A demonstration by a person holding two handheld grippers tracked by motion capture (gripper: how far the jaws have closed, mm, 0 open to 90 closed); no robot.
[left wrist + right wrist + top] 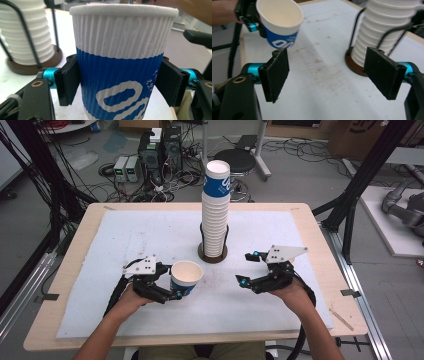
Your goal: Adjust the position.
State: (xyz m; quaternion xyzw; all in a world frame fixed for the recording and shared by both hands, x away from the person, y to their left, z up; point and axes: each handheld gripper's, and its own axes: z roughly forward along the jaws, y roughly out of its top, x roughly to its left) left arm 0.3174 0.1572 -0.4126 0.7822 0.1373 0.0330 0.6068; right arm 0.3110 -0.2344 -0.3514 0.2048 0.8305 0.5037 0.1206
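ribbed matt paper cup (122, 62), scuffed white mat (150, 235)

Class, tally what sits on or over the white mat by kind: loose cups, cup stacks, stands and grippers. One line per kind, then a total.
Loose paper cup: 1
Stack of cups: 1
Wire stand: 1
Grippers: 2, left gripper and right gripper
Total: 5

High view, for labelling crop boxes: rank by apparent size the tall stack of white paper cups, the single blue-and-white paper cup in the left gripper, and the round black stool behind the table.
1. Tall stack of white paper cups, clearly largest.
2 and 3. Round black stool and single blue-and-white paper cup look alike; the stool stands farther back, so I leave them unranked.
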